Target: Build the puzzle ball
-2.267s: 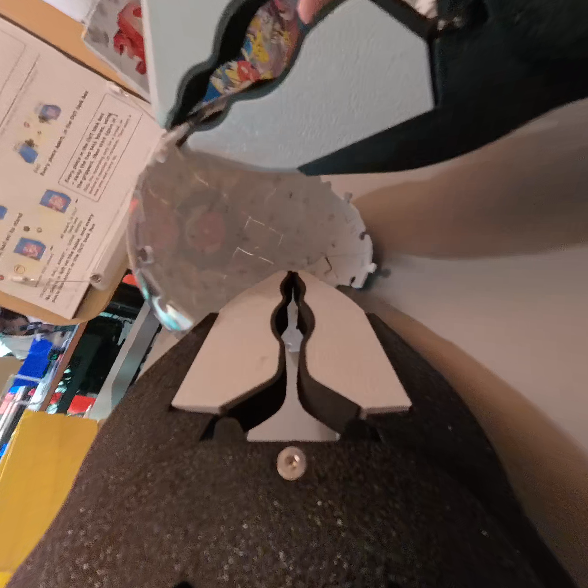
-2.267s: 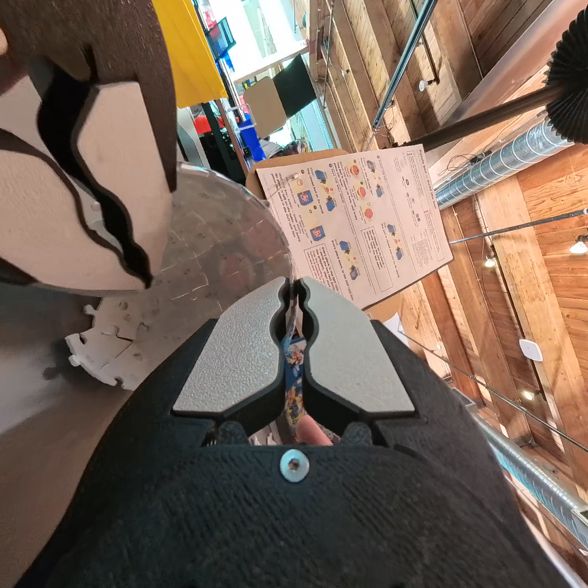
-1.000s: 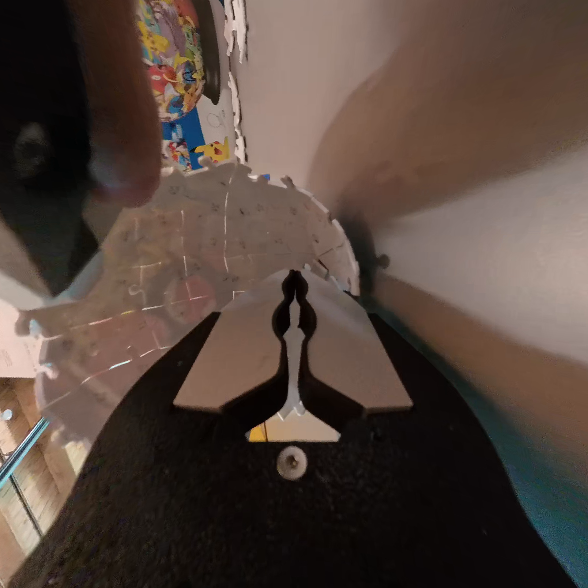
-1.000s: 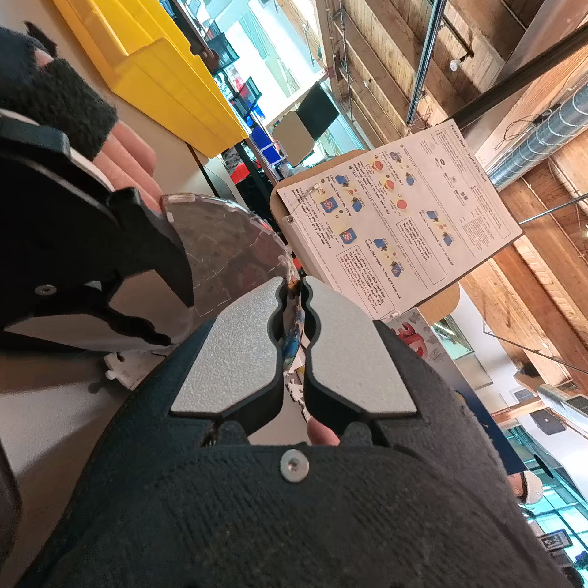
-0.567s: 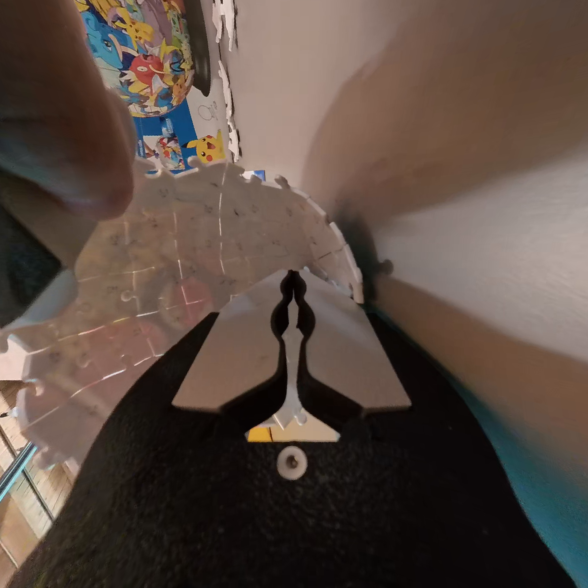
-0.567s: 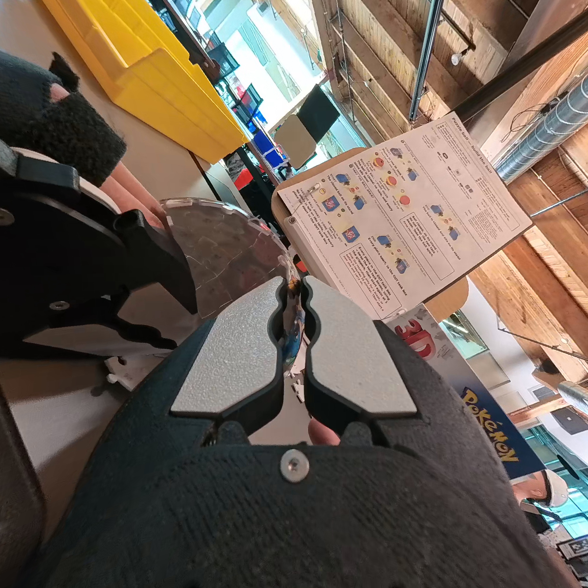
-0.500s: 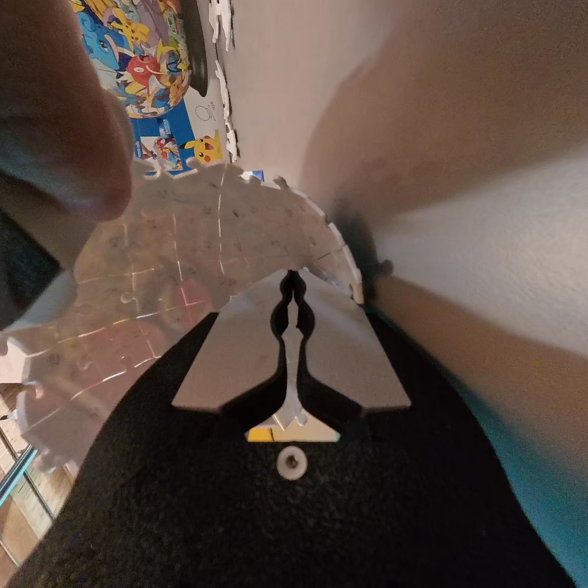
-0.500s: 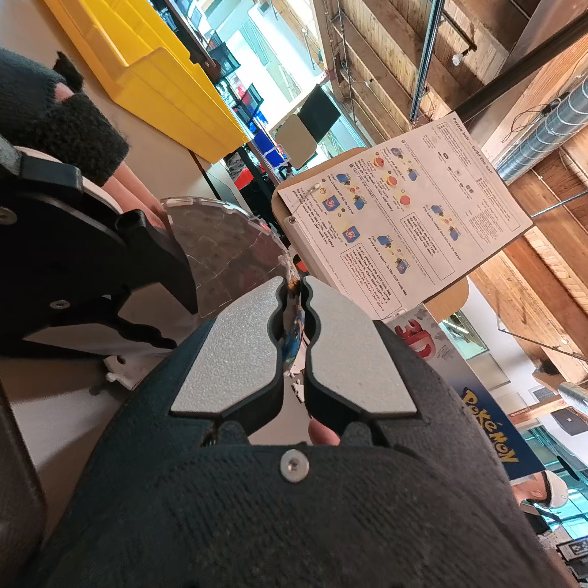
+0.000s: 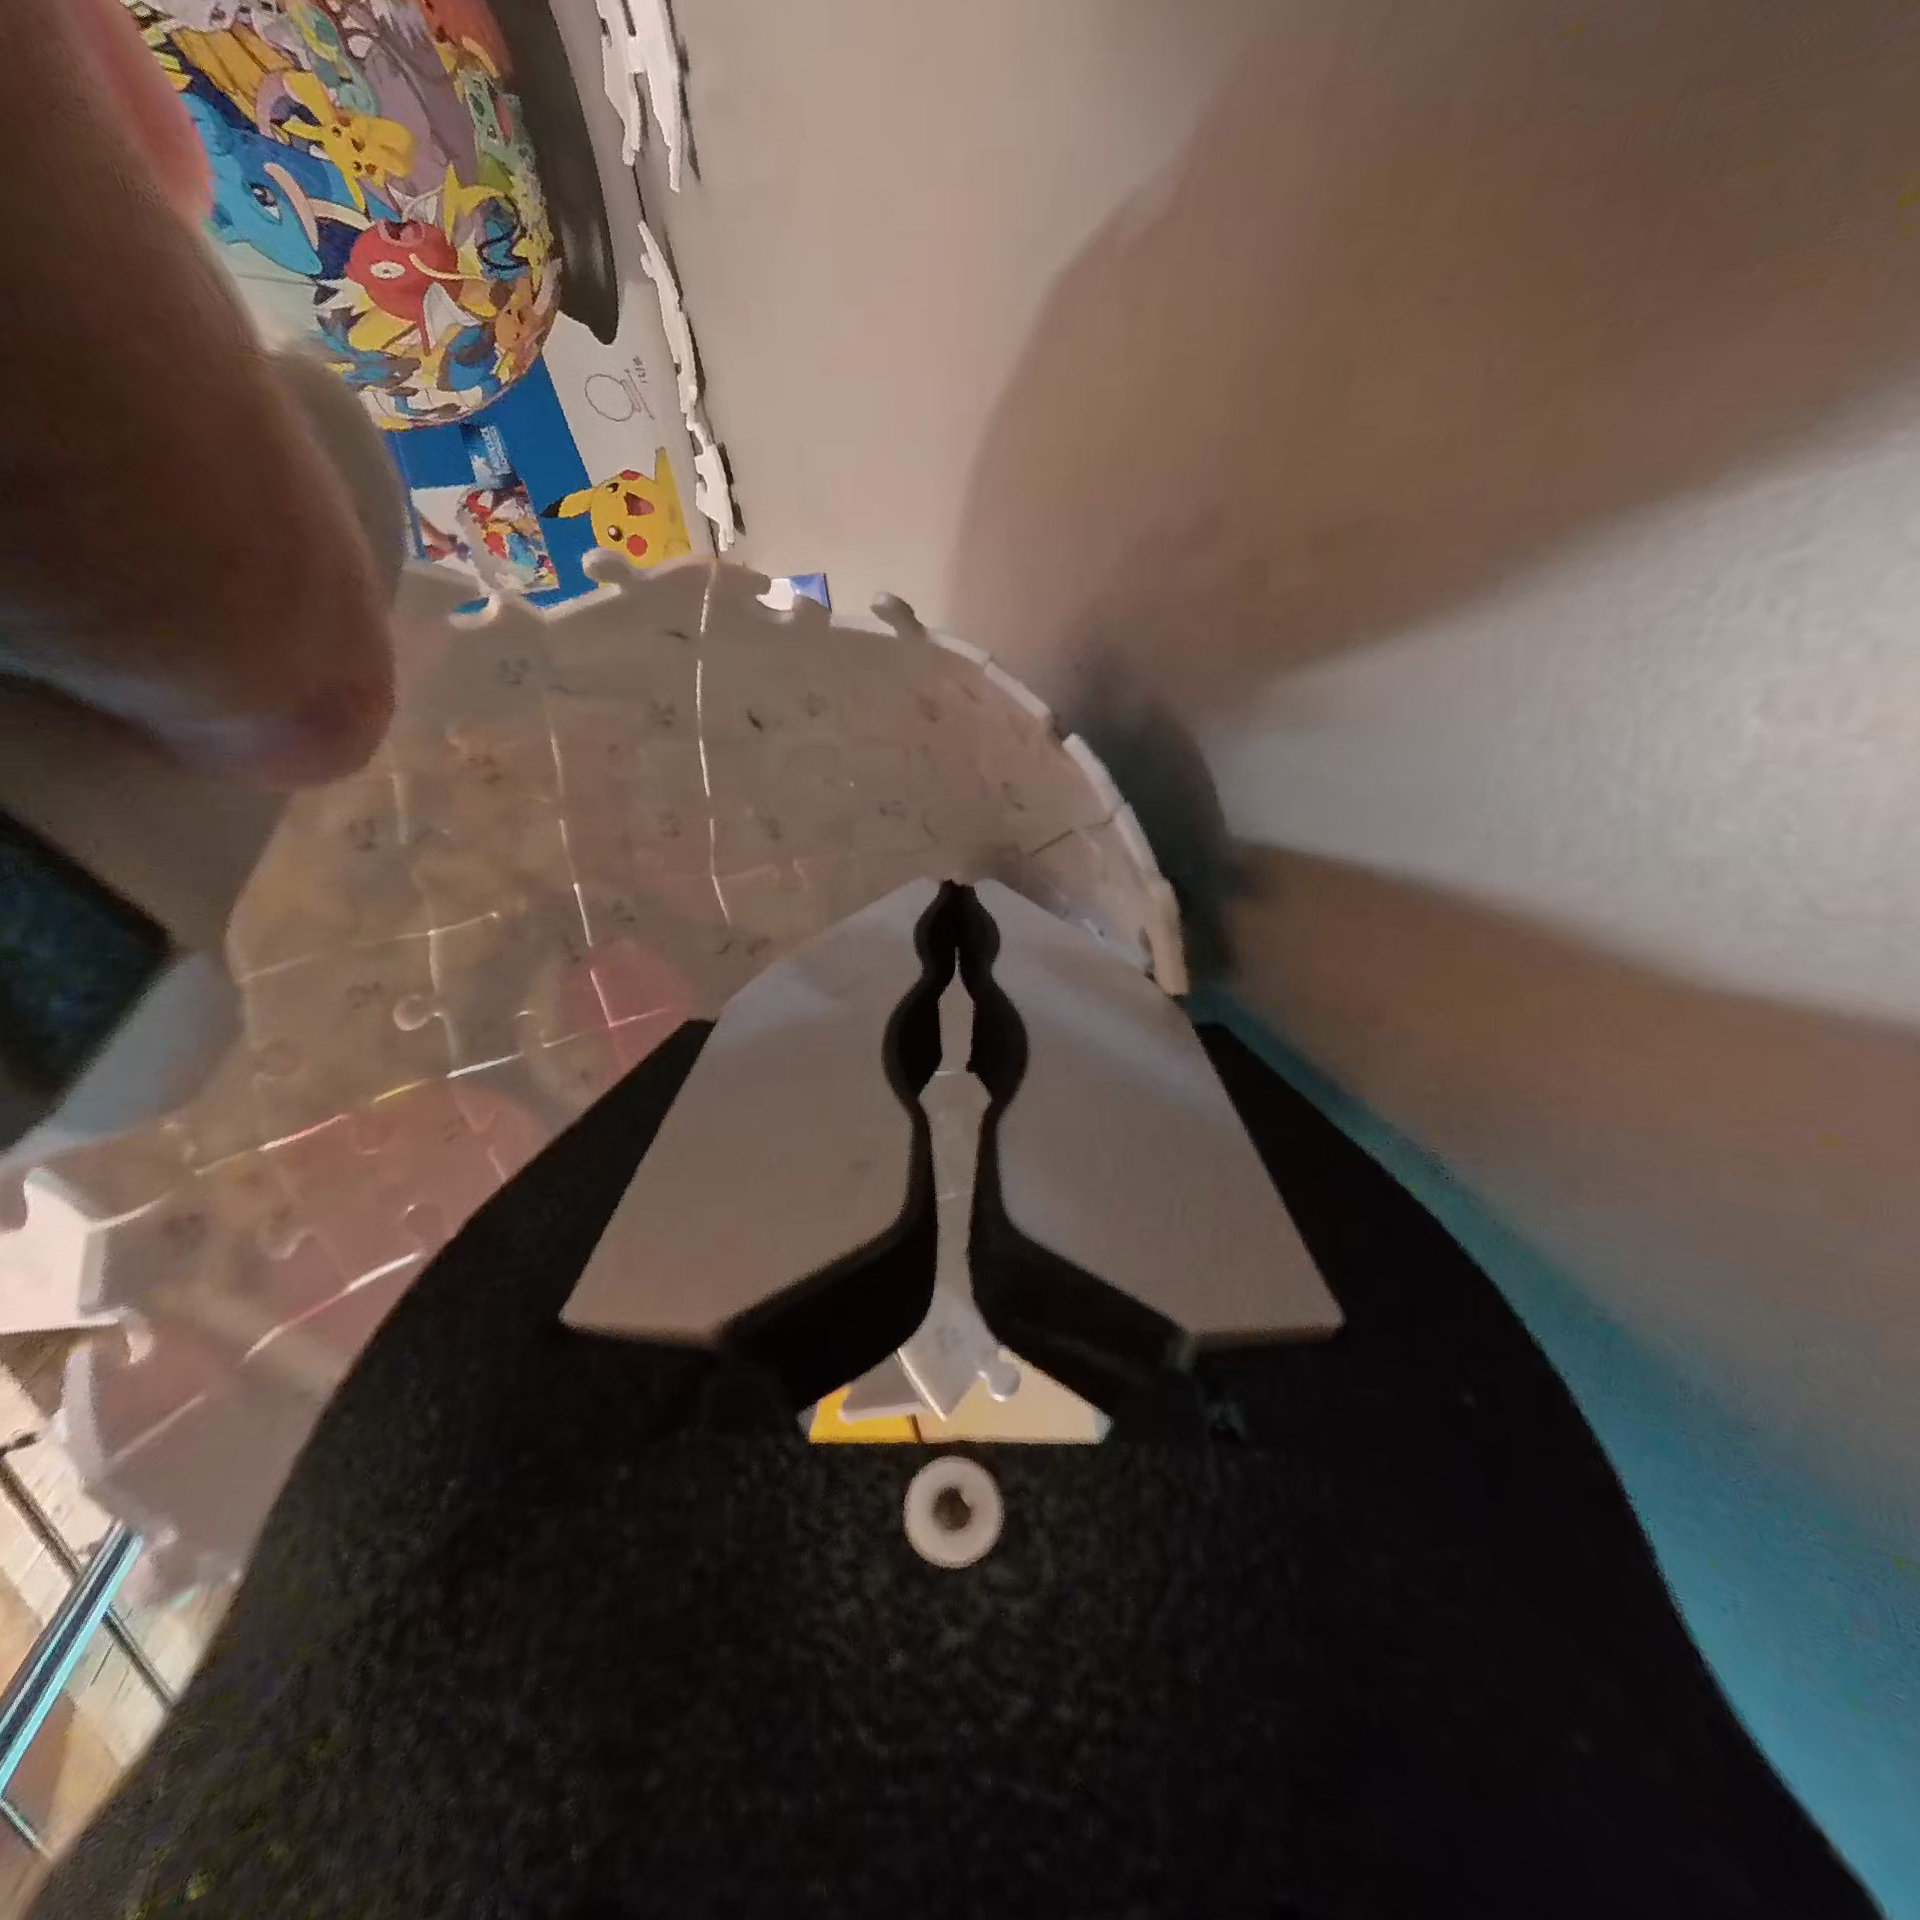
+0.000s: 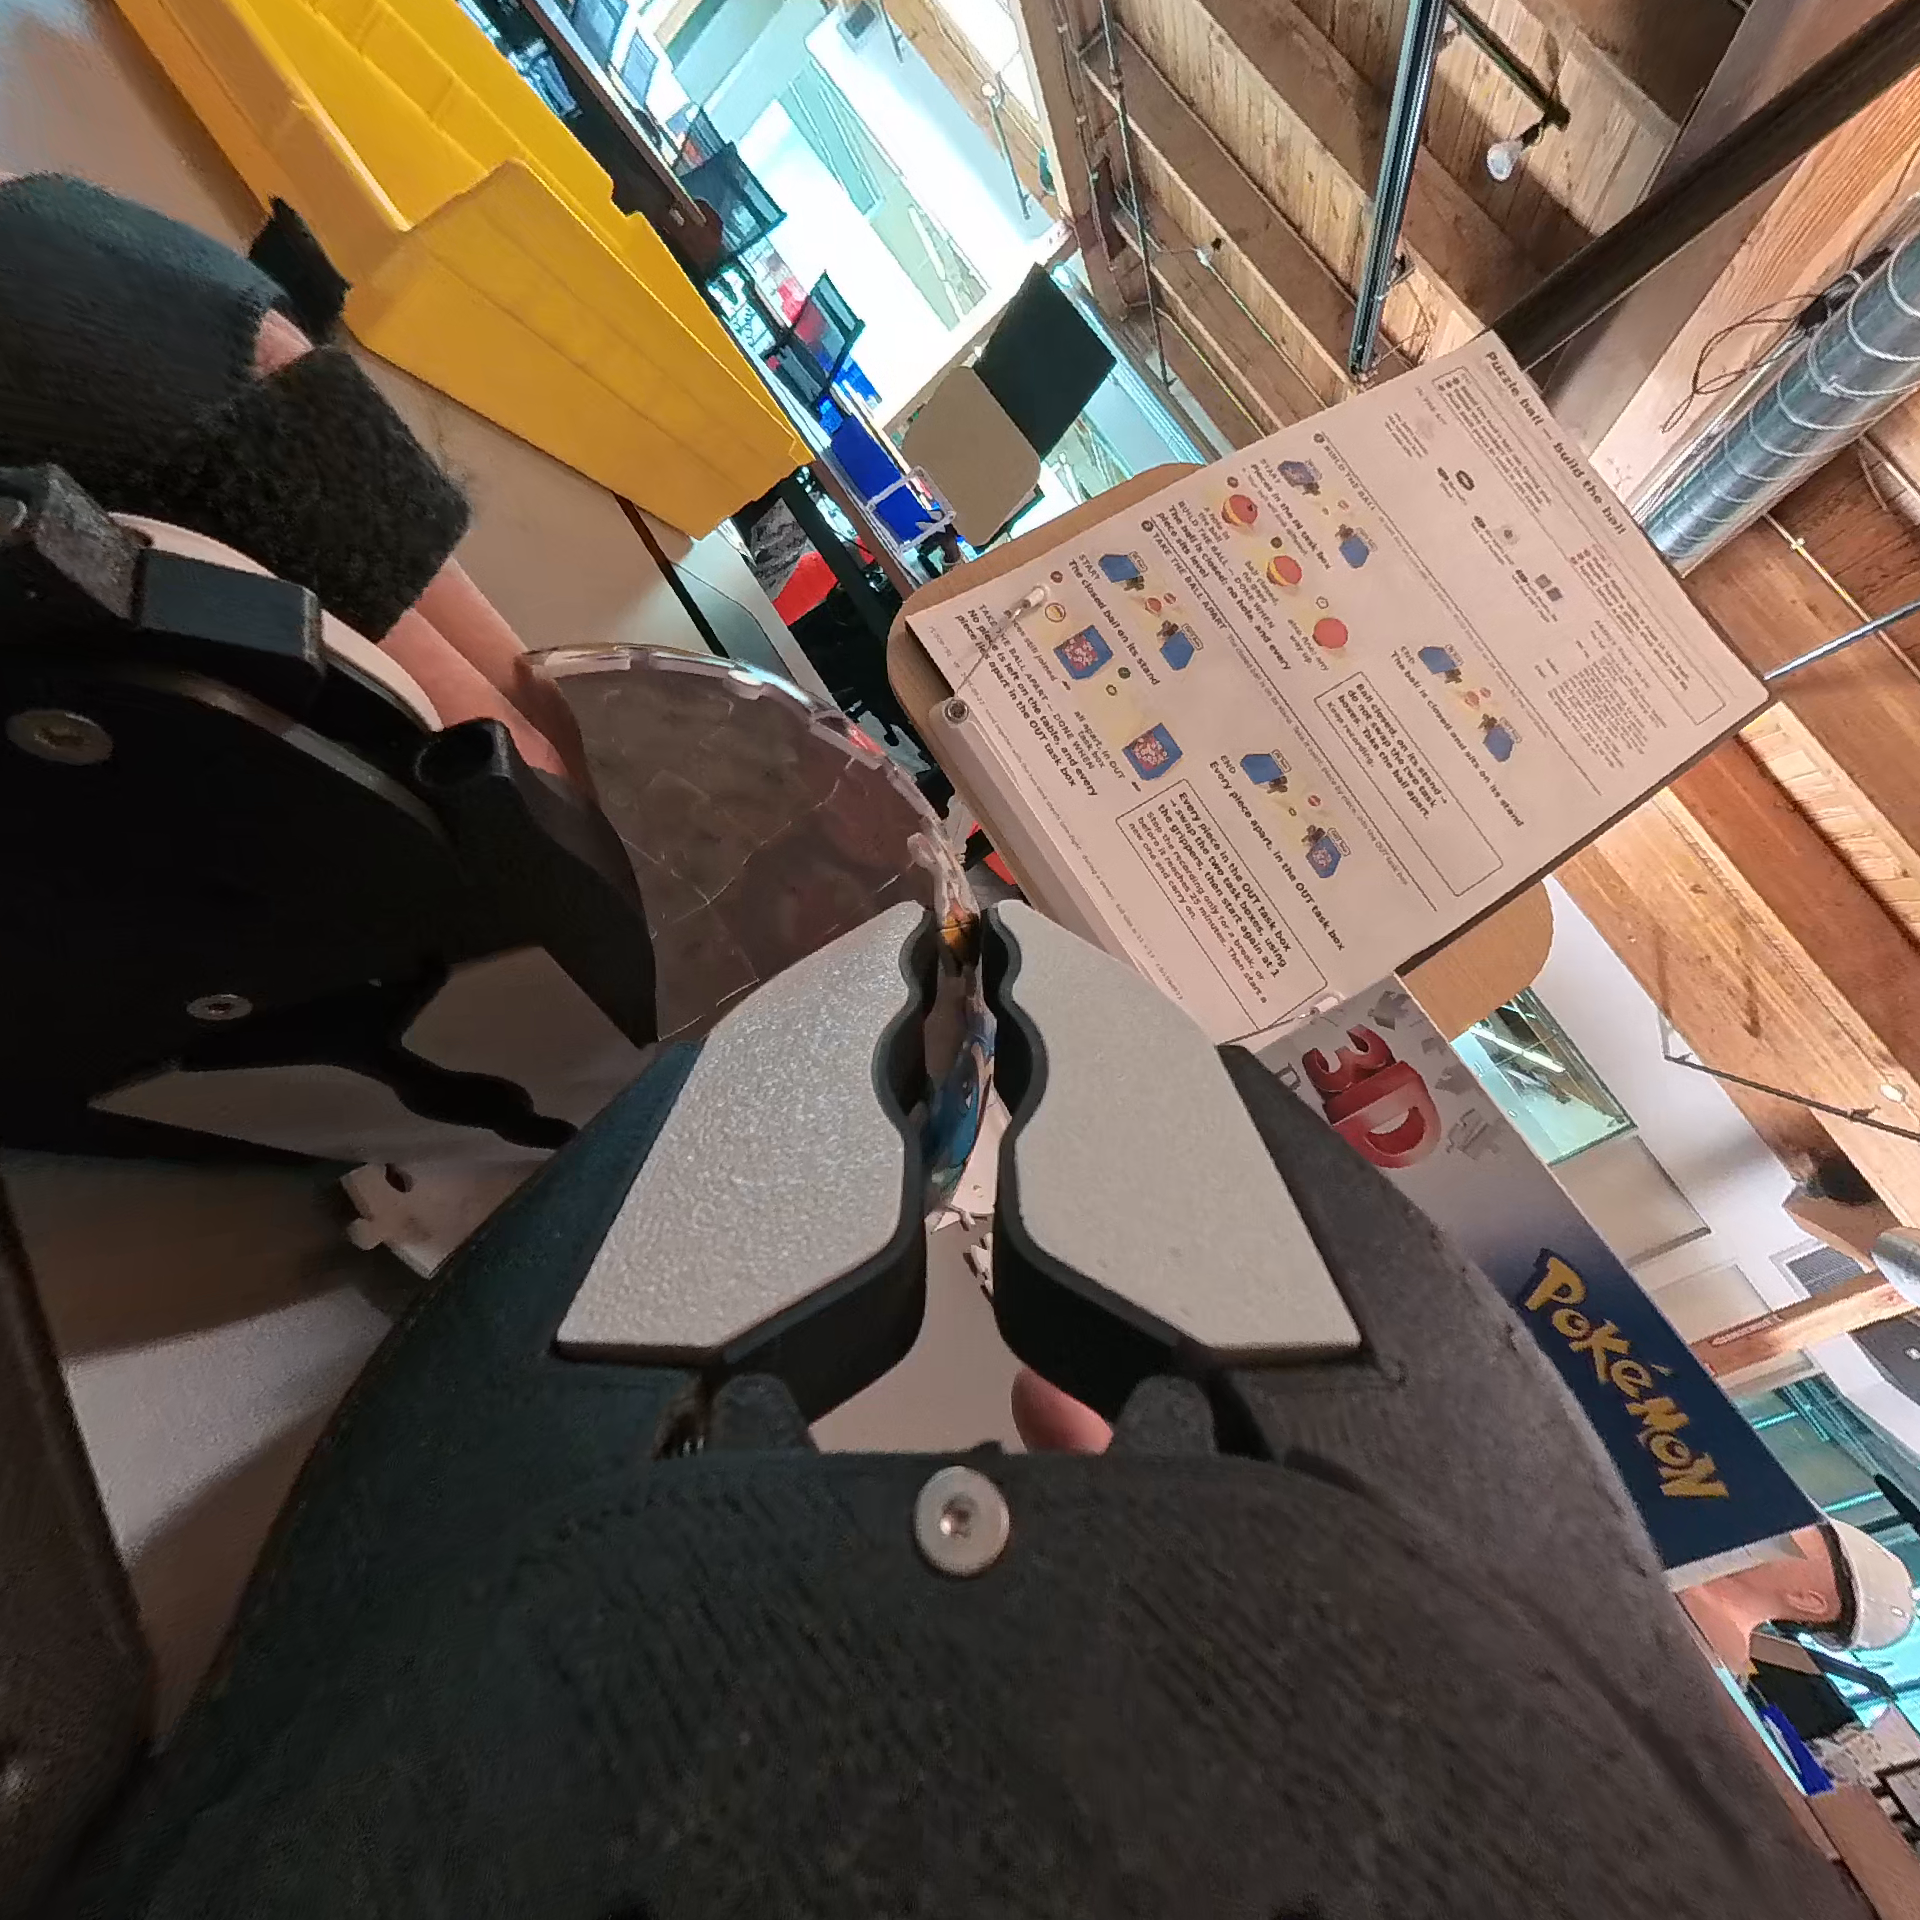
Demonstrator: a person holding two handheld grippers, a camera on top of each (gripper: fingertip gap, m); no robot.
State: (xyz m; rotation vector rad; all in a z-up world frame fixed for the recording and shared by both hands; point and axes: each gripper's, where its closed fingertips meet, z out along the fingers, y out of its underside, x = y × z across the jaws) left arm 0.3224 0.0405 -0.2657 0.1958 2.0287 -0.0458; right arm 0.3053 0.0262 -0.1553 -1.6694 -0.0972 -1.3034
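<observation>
The left tool (image 9: 956,914) is seen with its two fingers pressed together at the tips, a thin white edge clamped between them. The right tool (image 10: 961,935) is likewise closed, its tips pinched on a thin curved edge. In the right wrist view, the left tool is carried at the left by a hand (image 10: 457,623) in a dark fingerless glove.

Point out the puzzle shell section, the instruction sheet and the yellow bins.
puzzle shell section (image 9: 665,831), left wrist view, pale inner face.
instruction sheet (image 10: 1351,665), right wrist view, sheet's middle.
yellow bins (image 10: 540,270), right wrist view, side wall.
</observation>
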